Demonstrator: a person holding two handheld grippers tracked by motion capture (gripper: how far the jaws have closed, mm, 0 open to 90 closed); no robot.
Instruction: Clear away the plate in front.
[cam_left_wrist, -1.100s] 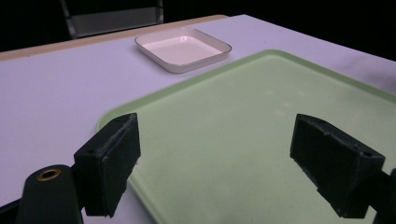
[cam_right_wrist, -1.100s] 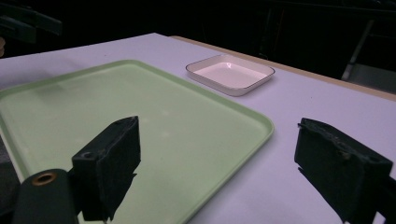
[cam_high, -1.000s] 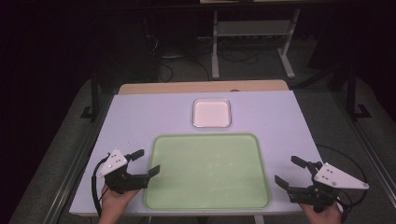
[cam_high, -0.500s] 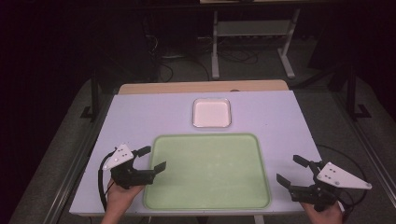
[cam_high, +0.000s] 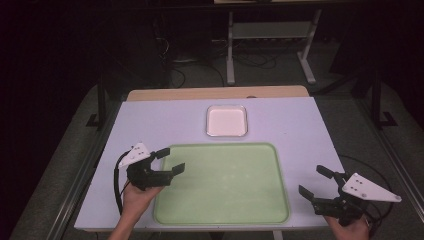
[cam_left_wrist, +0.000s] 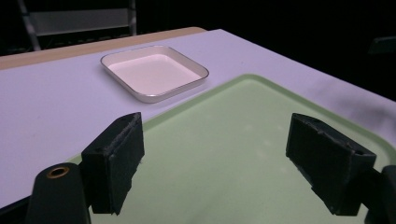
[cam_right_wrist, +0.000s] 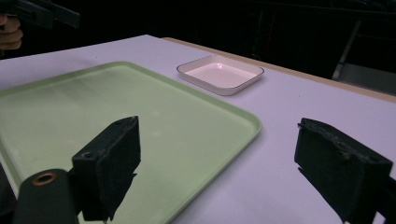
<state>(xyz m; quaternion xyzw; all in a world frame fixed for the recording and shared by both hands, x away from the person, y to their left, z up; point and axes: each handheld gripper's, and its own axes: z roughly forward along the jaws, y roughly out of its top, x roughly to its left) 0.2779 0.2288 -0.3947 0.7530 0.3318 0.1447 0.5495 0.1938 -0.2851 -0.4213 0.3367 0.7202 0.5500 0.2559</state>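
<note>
A person sits at a white table (cam_high: 150, 125) with a two-jaw gripper in each hand. A large pale green tray (cam_high: 225, 185) lies flat near the person's edge of the table. Just beyond its far edge, apart from it by a narrow strip of bare tabletop, sits a small white square dish (cam_high: 226, 121). Tray and dish hold nothing.

The left gripper (cam_high: 170, 161) hovers over the tray's near left corner, its jaws wide apart and holding nothing. In the left gripper view the jaws frame the green tray surface, with the dish farther off. The right gripper (cam_high: 315, 182) hangs off the tray's right edge, over bare table, jaws equally wide and without a load. In the right gripper view one jaw stands over the tray's corner and the other over the table.

As I judge it, the work has barely begun: nothing is gripped, nothing is moved, and the tray looks to be the thing approached. Grasping it, and whatever follows, remains to do.

Compared with a second ago, the left gripper has moved forward and inward, from beside the tray's left rim to over its corner. The right gripper has hardly shifted. Tray and dish lie where they were.
</note>
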